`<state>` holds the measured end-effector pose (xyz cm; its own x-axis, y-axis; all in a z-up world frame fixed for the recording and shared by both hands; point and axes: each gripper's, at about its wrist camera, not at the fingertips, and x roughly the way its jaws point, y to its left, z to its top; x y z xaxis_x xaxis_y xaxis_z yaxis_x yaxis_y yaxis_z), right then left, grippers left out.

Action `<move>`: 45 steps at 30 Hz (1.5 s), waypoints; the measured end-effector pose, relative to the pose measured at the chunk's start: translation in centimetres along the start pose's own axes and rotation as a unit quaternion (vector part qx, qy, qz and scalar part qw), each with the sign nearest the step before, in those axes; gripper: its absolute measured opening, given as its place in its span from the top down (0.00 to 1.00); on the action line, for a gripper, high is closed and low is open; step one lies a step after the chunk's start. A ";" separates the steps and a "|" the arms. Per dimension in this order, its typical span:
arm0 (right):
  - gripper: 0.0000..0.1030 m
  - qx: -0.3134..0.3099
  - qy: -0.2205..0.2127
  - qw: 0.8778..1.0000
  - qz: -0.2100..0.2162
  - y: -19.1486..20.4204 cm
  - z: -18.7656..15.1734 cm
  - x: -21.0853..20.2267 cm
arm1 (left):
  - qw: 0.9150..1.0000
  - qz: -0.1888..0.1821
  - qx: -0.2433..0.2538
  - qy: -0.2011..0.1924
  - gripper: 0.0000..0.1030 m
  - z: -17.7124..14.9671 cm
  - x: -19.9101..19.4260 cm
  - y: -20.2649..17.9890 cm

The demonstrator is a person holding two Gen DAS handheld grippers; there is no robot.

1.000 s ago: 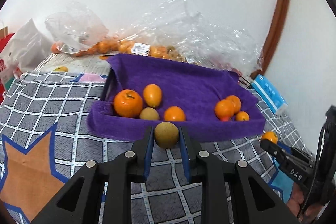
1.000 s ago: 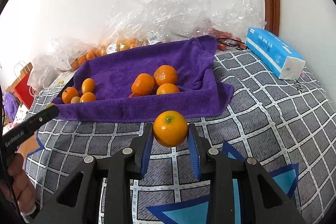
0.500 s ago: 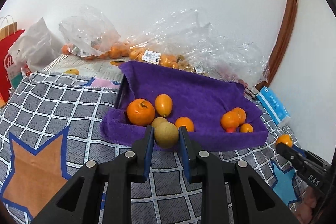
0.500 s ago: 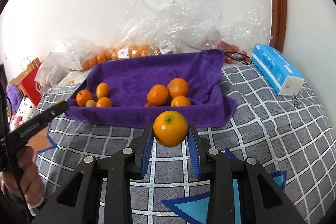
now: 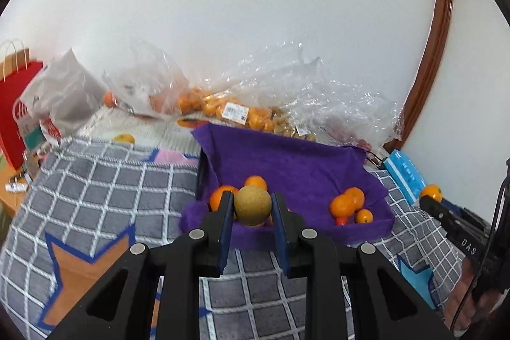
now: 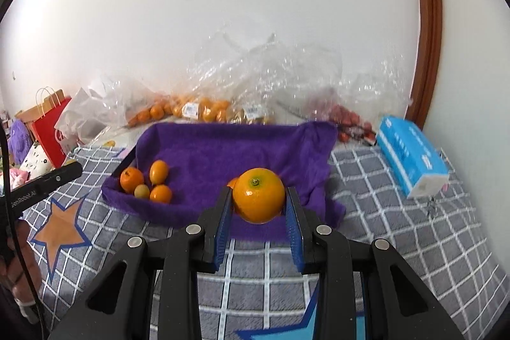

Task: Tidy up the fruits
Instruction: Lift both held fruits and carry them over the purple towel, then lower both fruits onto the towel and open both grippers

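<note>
Fruit-sorting setup on a grey checked cloth (image 6: 398, 228). Left gripper (image 5: 251, 209): clamped on a round brown-green fruit (image 5: 252, 205), held above the near edge of the purple towel-lined tray (image 5: 296, 161); oranges (image 5: 223, 195) lie just beyond its tips, a second cluster (image 5: 346, 204) ahead to its right. Right gripper (image 6: 258, 199): clamped on an orange (image 6: 258, 195) over the tray's near edge; four small fruits (image 6: 146, 182) ahead to its left. Blue tissue pack (image 6: 411, 158) ahead to its right. Bagged fruit (image 6: 197, 110) behind the tray.
</note>
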<state>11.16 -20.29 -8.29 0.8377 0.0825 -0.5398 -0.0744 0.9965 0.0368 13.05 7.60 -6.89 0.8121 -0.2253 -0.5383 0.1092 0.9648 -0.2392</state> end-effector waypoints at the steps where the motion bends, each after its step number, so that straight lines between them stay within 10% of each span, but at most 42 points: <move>1: 0.69 0.000 -0.004 1.000 -0.002 -0.2 0.4 0.2 | 1.000 0.003 0.002 0.000 0.78 0.4 0.1 0.0; 21: 0.68 0.050 0.011 0.998 0.027 -4.3 6.5 8.3 | 0.999 -0.008 -0.004 0.045 0.78 4.8 10.0 -3.6; 45: 0.68 0.061 0.107 0.992 0.029 -5.3 2.6 16.8 | 0.992 -0.052 0.007 0.118 0.78 0.8 15.7 -4.2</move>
<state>27.03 -24.14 -15.38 0.6994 0.1482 -0.6992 -0.0415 0.9850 0.1673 25.75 0.10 -13.68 0.6398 -0.3482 -0.6851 0.1957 0.9359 -0.2929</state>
